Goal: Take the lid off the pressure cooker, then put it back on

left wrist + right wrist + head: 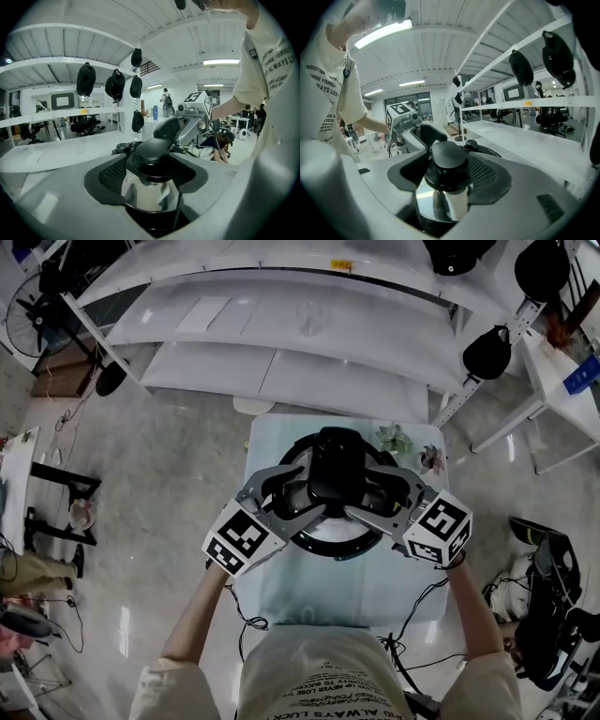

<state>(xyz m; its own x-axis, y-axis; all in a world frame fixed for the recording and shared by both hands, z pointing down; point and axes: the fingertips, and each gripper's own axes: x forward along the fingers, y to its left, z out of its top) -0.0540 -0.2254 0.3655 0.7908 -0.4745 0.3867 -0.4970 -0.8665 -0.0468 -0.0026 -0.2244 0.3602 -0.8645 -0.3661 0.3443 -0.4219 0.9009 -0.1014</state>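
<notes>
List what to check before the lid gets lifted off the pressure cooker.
1. Lid handle sits in the jaws of the left hand-held gripper: ok.
2. Lid handle sits in the jaws of the right hand-held gripper: ok.
3. Pads pressing firmly on the handle: cannot tell.
4. Lid unlocked from the pressure cooker: cannot tell.
5. The pressure cooker stands fully on the table: ok.
</notes>
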